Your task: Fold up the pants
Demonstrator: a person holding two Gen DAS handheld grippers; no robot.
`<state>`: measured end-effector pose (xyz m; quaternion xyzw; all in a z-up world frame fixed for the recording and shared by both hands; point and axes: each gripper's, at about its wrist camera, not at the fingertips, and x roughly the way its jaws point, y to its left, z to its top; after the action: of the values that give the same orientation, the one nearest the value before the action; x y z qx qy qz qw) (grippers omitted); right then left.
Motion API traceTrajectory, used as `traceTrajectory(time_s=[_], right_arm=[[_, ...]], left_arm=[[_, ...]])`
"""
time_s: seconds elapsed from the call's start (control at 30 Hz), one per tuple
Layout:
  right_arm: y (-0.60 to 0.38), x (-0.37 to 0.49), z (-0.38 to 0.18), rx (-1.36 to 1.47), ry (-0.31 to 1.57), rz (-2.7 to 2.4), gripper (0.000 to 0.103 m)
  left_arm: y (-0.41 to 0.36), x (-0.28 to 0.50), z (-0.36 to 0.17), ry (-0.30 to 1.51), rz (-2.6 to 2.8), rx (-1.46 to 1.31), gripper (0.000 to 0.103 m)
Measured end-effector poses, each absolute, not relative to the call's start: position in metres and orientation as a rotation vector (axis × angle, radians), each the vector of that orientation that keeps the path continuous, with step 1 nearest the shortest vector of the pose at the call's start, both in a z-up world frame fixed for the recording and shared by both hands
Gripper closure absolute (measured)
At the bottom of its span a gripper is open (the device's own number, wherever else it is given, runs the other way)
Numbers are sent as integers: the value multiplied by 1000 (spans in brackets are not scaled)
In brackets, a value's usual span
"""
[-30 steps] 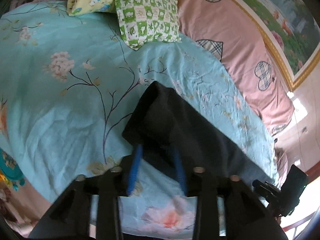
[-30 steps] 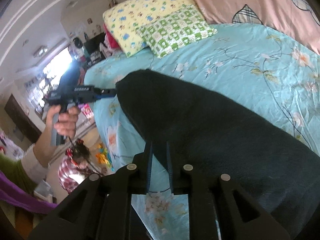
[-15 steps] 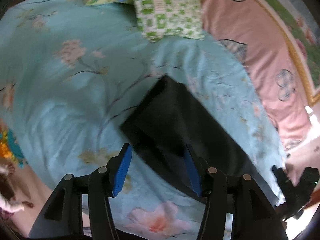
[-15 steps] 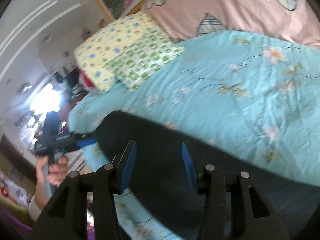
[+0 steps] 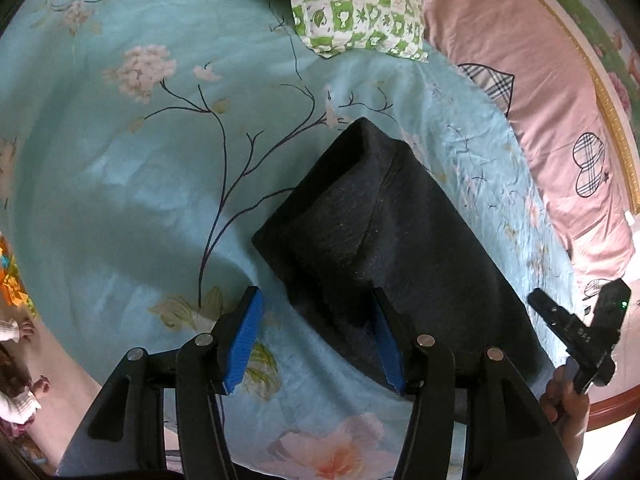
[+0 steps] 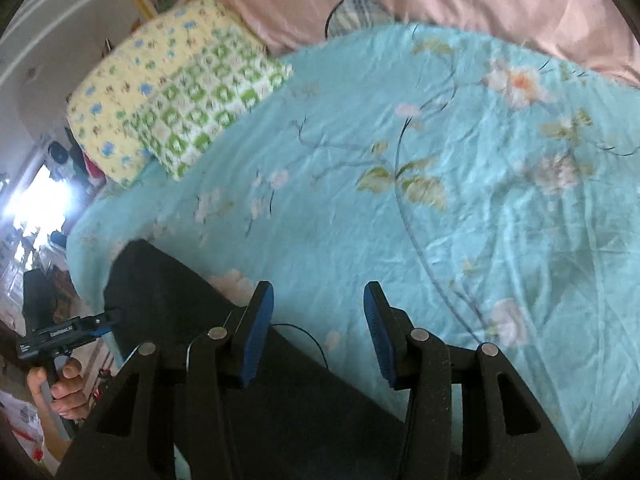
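The dark pants [image 5: 384, 236] lie folded in a long strip on the turquoise flowered bedspread [image 5: 132, 184]. My left gripper [image 5: 316, 336] is open and empty, raised above the near end of the pants. In the right wrist view the pants [image 6: 168, 288] run from lower left under the tool. My right gripper [image 6: 318, 336] is open and empty above the bedspread [image 6: 460, 208], beside the pants' edge. The right tool shows at the left view's right edge [image 5: 580, 332], and the left tool in a hand shows in the right view [image 6: 64, 332].
A green checked pillow [image 5: 360, 4] and a yellow pillow [image 6: 132, 80] lie at the head of the bed. A pink quilt with plaid hearts [image 5: 540, 92] runs along the far side. The bed edge and floor lie at the left [image 5: 24, 320].
Both grippers let go of the pants and opened. Both lifted and drew back. The pants now lie flat on the bed.
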<state>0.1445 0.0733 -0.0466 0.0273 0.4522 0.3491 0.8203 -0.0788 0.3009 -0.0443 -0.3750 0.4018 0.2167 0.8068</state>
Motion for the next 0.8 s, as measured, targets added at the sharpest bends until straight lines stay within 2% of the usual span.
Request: traceTrajectory(time_s=[0.17, 0.37, 0.47, 0.5, 0.53, 0.6, 0.67, 0.7, 0.8], right_arm=[[105, 134, -66, -96, 1041, 839, 55], [119, 111, -70, -278, 1023, 914, 55], [125, 116, -71, -275, 1032, 915, 56], [129, 115, -72, -284, 1034, 914, 61], [133, 111, -71, -306, 1030, 926, 64], [140, 100, -67, -365, 1009, 951, 78], [145, 94, -64, -405, 985, 950, 85], [146, 90, -61, -436, 958, 930, 89], [144, 84, -41, -475, 849, 873, 92]], left_arm=[[302, -78, -48, 856, 447, -799, 48], [302, -65, -49, 855, 457, -783, 45], [296, -52, -47, 863, 480, -723, 45], [293, -48, -47, 865, 491, -698, 46], [292, -48, -48, 861, 495, -685, 51], [291, -48, -48, 846, 490, -665, 62], [291, -49, -48, 832, 469, -669, 80], [293, -51, -46, 821, 449, -686, 82], [295, -64, -26, 764, 404, -709, 85]])
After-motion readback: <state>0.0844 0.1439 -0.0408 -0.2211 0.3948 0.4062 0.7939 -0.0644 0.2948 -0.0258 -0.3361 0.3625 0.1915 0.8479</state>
